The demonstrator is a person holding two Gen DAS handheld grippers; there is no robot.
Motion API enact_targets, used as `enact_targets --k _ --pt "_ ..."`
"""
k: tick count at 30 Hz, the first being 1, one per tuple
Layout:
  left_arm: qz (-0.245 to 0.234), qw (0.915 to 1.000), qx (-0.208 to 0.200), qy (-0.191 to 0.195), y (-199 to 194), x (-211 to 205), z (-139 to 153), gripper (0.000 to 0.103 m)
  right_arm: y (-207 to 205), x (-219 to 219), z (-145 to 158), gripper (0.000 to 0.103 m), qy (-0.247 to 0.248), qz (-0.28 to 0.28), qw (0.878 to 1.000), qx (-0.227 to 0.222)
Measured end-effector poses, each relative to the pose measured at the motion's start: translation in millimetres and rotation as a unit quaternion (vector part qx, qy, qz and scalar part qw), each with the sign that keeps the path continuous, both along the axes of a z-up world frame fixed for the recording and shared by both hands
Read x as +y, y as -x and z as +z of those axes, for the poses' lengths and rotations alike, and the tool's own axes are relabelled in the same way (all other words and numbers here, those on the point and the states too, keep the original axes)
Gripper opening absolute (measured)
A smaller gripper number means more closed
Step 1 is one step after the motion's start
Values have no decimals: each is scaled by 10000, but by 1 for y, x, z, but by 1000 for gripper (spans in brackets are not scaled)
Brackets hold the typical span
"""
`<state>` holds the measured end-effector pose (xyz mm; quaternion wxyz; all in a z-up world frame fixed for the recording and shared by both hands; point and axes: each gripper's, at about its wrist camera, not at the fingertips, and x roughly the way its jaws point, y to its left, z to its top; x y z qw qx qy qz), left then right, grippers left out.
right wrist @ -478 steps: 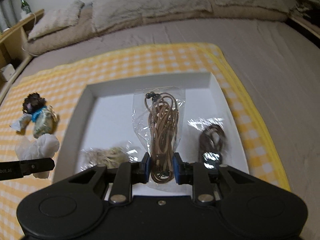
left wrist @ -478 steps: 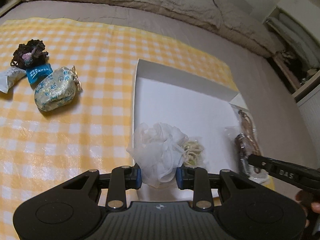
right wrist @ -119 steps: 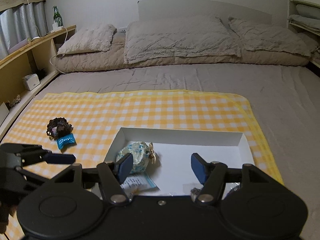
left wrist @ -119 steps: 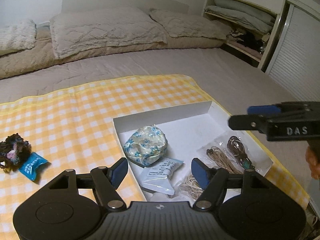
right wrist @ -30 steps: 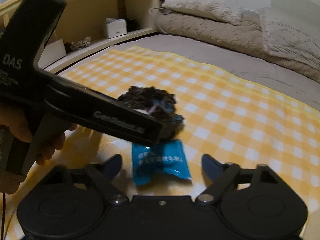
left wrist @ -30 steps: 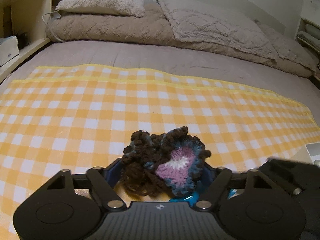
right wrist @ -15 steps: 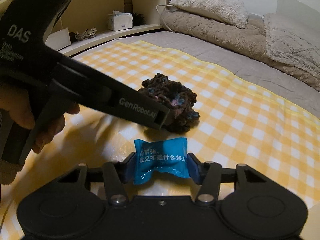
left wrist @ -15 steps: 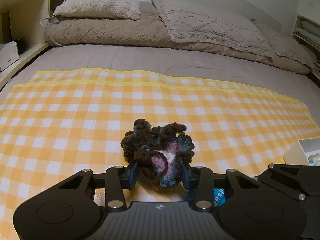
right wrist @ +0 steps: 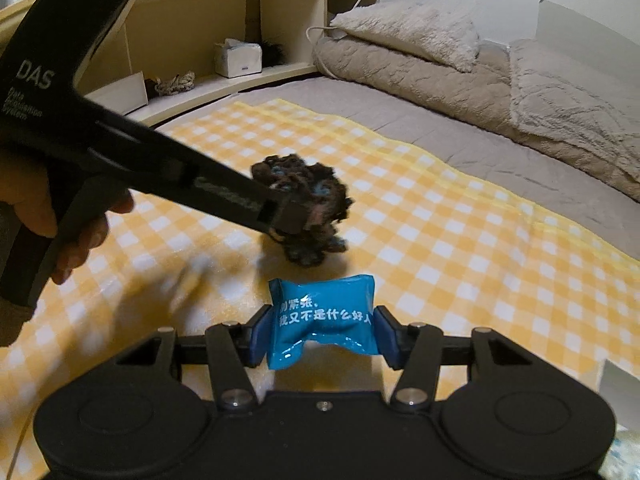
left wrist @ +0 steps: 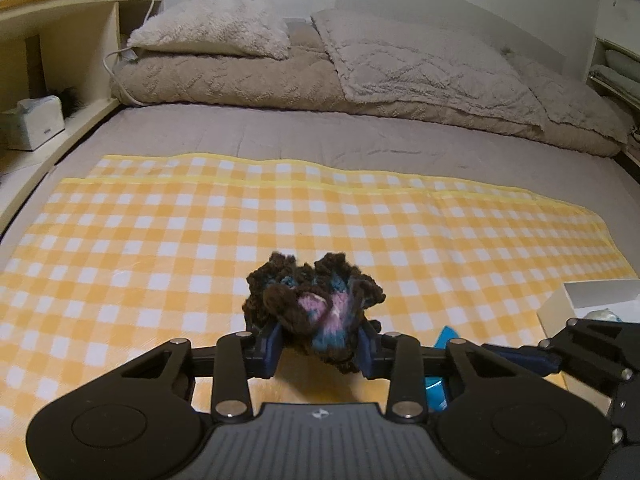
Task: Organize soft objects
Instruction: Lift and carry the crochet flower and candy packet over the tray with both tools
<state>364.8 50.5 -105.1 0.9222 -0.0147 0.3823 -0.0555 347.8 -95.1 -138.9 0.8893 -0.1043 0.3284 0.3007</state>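
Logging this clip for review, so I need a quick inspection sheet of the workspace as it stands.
Surface: yellow checked cloth spread on a grey bed.
Job's things: crocheted yarn piece and blue packet, both gripped; white box at the cloth's right edge.
Clutter: nothing seen on the cloth.
Grippers: left gripper closing on the yarn piece, fingers pressing it; right gripper shut on the packet.
Cables: white cord runs by the pillows.
Surroundings: wooden shelf holding a tissue box.

bed (left wrist: 360, 144), checkered cloth (left wrist: 200, 232), pillows (left wrist: 420, 68)
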Motion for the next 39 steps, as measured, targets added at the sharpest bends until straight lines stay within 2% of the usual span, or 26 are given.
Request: enact_targets --k 1,2,3,7,8,10,11,12,15,25,28,29,30,32,34,39 --pt "12 10000 -13 -1 4 0 3 29 3 -3 3 54 -5 -26 10000 -16" --pt "30 10000 -21 7 7 1 6 13 5 -5 6 54 -10 -43 10000 -29" --pt "106 9999 -14 43 11 2 9 3 8 -8 9 54 -21 -63 10000 -44" --pt "205 9998 65 55 23 3 15 3 17 -18 20 54 -103 -133 9998 -59" --pt "236 9997 66 60 26 4 15 6 20 -20 23 54 -99 -148 9998 -54" --pt "381 9991 36 208 30 7 14 34 26 -24 26 54 -94 -162 9998 -52" --pt "444 9987 49 248 31 8 13 61 30 -26 27 54 -108 -165 9998 -54" --pt "458 9987 44 220 30 6 11 75 32 -28 28 54 -123 -170 9998 -47" --pt "337 9993 117 -57 22 -3 3 77 37 -33 30 55 -143 -183 9997 -40" --pt "539 9975 438 -135 -23 -11 -41 79 24 -39 19 55 -233 -176 9995 82" --pt "656 9968 455 -8 -29 -4 -49 78 19 -42 14 55 -265 -186 9994 130" --pt "660 9969 436 17 -30 -2 -50 72 18 -43 12 55 -267 -193 9994 145" --pt "651 9971 401 -8 -30 -1 -49 59 17 -45 10 55 -267 -201 9993 155" --pt "609 9974 391 -53 -31 1 -48 52 15 -46 7 55 -268 -223 9993 167" --pt "602 9974 381 -52 -29 3 -45 49 13 -48 6 55 -260 -256 9992 169" --pt "494 9985 233 -70 -18 -1 -30 48 14 -50 9 54 -237 -336 9991 113"
